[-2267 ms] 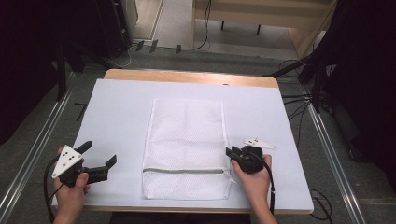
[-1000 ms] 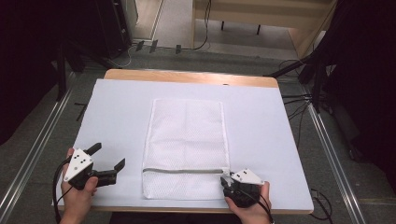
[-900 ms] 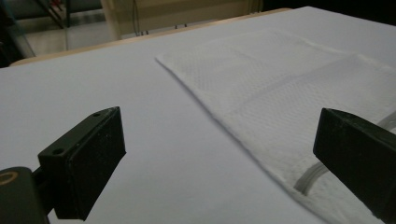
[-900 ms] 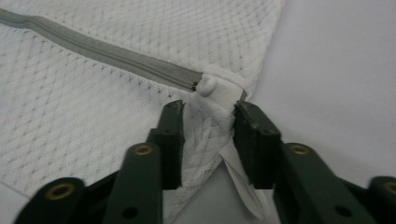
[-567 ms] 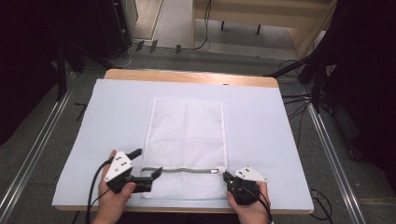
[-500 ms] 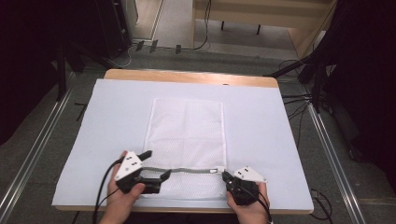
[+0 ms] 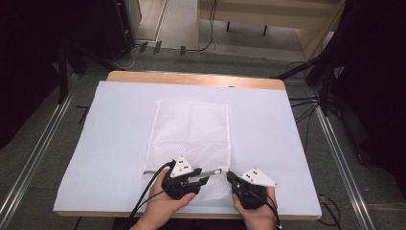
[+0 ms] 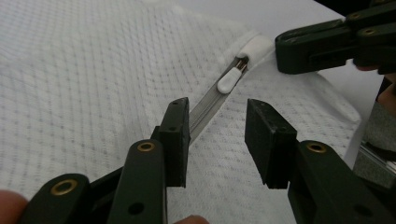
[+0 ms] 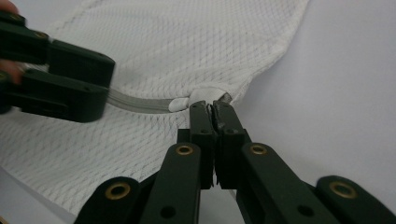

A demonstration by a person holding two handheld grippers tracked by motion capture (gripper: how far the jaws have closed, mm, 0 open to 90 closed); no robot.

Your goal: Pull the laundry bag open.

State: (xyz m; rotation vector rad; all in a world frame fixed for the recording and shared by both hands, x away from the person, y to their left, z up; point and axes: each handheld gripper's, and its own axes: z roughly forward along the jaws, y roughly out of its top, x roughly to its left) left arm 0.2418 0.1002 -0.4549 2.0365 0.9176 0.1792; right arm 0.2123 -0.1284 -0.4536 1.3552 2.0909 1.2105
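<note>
One small white zipper pull [image 8: 228, 82] is seen lying flat on the grey zipper [image 8: 205, 110], at the right-hand end of the near part of the white mesh bag [image 7: 190, 129], which is spread on the desk [image 7: 287, 143]. The zipper's long axis is laid across the bag, side to side, and the pull is pointed along it toward the left tool [image 8: 217, 135]. That tool is held wide open with nothing between its jaws, lined up along the zipper just short of the pull, straight ahead of it. The right tool [image 9: 213, 108] is clamped tight on the bag's edge just beyond the zipper's end. The pull is judged to be the left tool's to take: nearer, and dead ahead.
</note>
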